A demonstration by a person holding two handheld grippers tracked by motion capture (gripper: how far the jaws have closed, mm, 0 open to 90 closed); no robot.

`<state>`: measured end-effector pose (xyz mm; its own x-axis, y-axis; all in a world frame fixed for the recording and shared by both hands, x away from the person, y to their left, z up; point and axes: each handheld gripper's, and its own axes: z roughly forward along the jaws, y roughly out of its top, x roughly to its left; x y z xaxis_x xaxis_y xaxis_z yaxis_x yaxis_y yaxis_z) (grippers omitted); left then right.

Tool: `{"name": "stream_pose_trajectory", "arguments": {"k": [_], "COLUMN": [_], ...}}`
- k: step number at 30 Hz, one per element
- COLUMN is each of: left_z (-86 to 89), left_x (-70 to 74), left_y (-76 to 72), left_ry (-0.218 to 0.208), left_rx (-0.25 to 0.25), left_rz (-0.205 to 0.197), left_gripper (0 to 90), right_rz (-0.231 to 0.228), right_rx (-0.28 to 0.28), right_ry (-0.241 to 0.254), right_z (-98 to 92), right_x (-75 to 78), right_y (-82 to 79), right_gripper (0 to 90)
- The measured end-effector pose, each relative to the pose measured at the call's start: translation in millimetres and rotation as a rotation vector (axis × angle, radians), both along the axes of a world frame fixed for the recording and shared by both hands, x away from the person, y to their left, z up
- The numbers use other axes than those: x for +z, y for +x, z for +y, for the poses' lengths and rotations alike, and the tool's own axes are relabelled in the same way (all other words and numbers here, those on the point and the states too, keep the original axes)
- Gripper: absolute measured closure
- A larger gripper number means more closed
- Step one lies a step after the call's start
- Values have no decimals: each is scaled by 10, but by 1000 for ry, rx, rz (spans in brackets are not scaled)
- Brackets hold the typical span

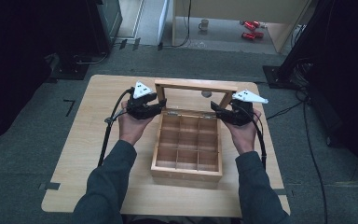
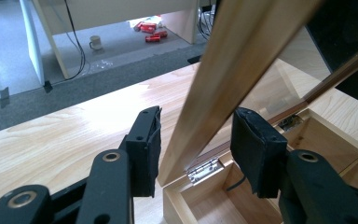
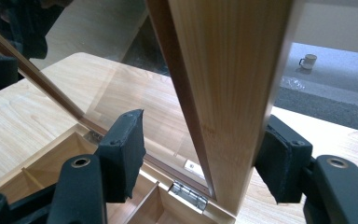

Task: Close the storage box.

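Both forearms in dark sleeves come in low on the high view, one set of tongs in each hand. My left tongs (image 1: 160, 103) sit at the left rear corner of the pale wooden box with nine square compartments (image 1: 187, 144); my right tongs (image 1: 216, 111) sit at its right rear corner. Box lies mid-worktop on the light wooden worktop (image 1: 74, 154), its glass-paned wooden-framed lid (image 1: 195, 86) standing raised on silver hinges (image 2: 204, 170).

Left gripper view: jaws parted, straddling the lid's left frame rail; left pad (image 2: 150, 151) just beside the wood, right pad apart from it. Right gripper view: jaws also parted astride the right rail; far pad (image 3: 279, 161) touching or nearly so, I cannot tell which. White mug (image 1: 204, 24) on the floor beyond.
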<state>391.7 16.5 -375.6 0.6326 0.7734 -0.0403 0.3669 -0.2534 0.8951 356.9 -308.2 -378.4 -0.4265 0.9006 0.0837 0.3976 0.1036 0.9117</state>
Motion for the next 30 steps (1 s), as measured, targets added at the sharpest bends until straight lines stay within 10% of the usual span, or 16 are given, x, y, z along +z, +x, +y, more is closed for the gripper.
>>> {"name": "stream_pose_trajectory", "arguments": {"k": [30], "left_z": [4], "left_x": [0], "left_y": [-100], "left_ry": [27], "left_rx": [-20], "left_rz": [-24], "left_gripper": [534], "right_rz": [-54], "right_rx": [-17], "right_ry": [-27], "right_z": [-172], "right_x": [63], "right_y": [-283], "right_gripper": [528]}}
